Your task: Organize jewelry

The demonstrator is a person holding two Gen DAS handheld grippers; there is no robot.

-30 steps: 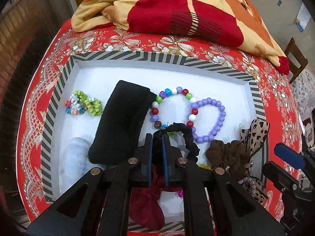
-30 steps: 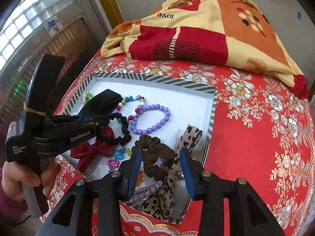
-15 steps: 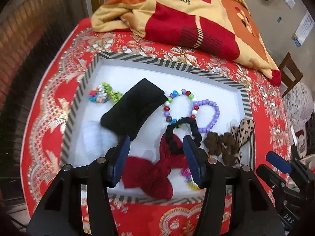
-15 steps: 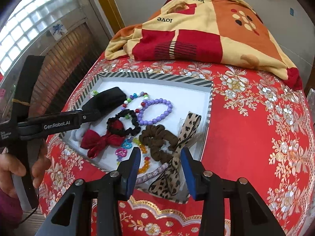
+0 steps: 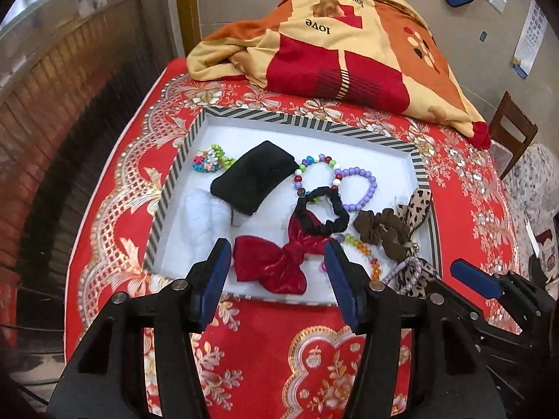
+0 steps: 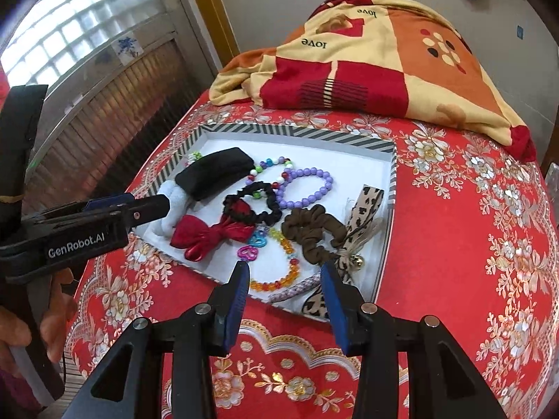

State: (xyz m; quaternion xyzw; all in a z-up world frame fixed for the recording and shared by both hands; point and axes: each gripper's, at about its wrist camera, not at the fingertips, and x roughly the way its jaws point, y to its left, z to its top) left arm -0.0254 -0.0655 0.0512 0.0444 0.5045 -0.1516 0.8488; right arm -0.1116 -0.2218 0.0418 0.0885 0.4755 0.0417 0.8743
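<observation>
A striped-rim tray on the red cloth holds the jewelry. A black scrunchie lies loose, partly over a red bow. Around them are a black headband, a multicoloured bead bracelet, a purple bead bracelet, a brown scrunchie and a leopard bow. My left gripper hangs open above the tray's near edge, nothing between its pads. My right gripper is open and empty over the tray's near right corner, above an orange bead string.
A folded red and yellow blanket lies behind the tray. The red floral cloth covers the whole surface. A wooden chair stands at the far right. Slatted shutters run along the left. A hand holds the left gripper.
My left gripper was shut on the black scrunchie, then opened and let it drop by the red bow, and it has pulled back and up. The right gripper also drew back a little.
</observation>
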